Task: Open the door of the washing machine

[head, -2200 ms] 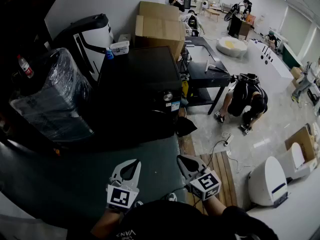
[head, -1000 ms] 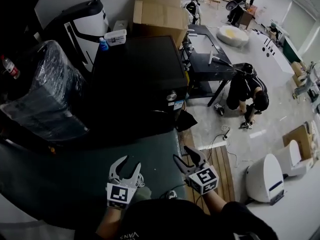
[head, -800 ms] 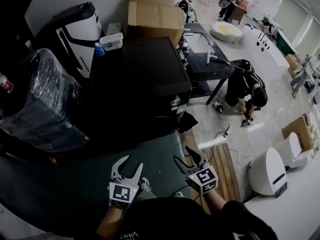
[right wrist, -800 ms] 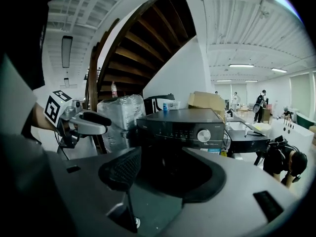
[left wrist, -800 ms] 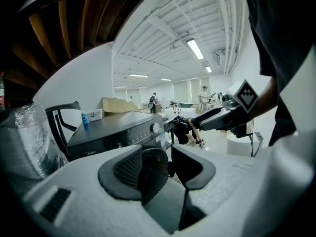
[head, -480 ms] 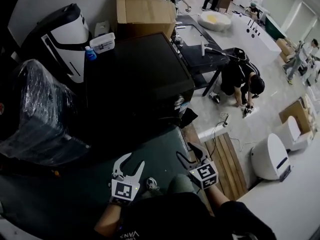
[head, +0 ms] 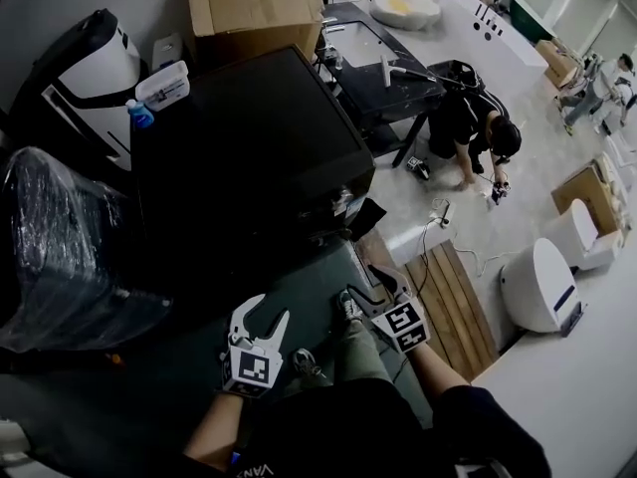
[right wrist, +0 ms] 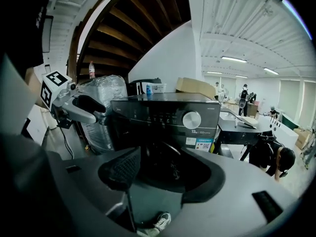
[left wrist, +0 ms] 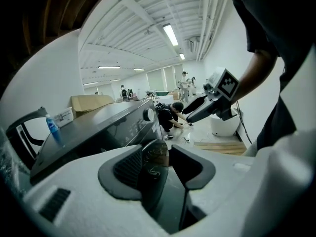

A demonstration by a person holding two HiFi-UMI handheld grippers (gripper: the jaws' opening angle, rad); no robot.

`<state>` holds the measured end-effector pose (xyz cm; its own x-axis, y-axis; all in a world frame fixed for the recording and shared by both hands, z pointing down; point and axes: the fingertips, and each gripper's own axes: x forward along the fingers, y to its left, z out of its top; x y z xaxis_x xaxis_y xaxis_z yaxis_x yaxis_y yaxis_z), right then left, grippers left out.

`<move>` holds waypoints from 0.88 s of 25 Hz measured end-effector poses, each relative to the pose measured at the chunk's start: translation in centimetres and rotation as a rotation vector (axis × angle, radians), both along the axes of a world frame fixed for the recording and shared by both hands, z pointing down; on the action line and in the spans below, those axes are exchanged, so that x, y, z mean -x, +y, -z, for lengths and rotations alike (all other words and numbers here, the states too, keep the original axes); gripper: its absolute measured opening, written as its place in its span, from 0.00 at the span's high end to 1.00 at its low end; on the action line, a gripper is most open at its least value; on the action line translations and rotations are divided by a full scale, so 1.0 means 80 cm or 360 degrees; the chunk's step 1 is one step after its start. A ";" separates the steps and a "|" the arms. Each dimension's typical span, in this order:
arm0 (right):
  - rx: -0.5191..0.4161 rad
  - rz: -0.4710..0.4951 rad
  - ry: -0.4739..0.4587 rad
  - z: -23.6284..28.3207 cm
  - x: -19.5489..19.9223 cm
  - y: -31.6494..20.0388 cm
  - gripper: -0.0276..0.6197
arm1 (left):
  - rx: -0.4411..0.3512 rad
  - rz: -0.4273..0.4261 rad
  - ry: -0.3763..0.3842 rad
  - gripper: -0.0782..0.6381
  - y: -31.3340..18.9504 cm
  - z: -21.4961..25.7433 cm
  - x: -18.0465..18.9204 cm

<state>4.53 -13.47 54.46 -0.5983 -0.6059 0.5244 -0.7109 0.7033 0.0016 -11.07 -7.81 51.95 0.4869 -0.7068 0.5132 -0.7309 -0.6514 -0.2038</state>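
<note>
The washing machine (head: pixel 249 137) stands at 12 o'clock from both grippers. Its round door (right wrist: pixel 165 164) sits in the dark front, below the panel with the knob (right wrist: pixel 191 120). The door looks closed, so I judge that the task is at the approach. The left gripper (head: pixel 263 317) has its jaws about half apart, and the right gripper (head: pixel 370 279) has them wide apart. Neither holds anything; the door only shows through each gap, well apart from the pads. To do this step well, I would first find the handle or recess at the rim of the door, which I cannot make out in these dark pictures. Then I would bring one gripper low and square to the front, hook or pinch that edge, and pull along the arc of the hinge, not straight back. The other gripper should keep out of the swing of the door. The head view gives only the black top of the machine, with a crouching person (head: pixel 473 127) at 2 o'clock from it; the front is lost in shade. The right gripper view shows what is missing there: the whole front with panel, knob and door, and the left gripper at 9 o'clock. The left gripper view sees the machine slantwise, with the right gripper at 2 o'clock.
</note>
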 end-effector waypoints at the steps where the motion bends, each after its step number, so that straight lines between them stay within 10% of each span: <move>1: 0.0008 0.0027 0.0023 -0.007 -0.003 -0.010 0.57 | 0.0007 -0.0009 -0.0017 0.64 -0.010 -0.005 -0.007; 22: 0.0064 0.0689 0.0484 -0.217 0.016 -0.183 0.58 | 0.0209 -0.0152 -0.0551 0.60 -0.180 -0.147 -0.045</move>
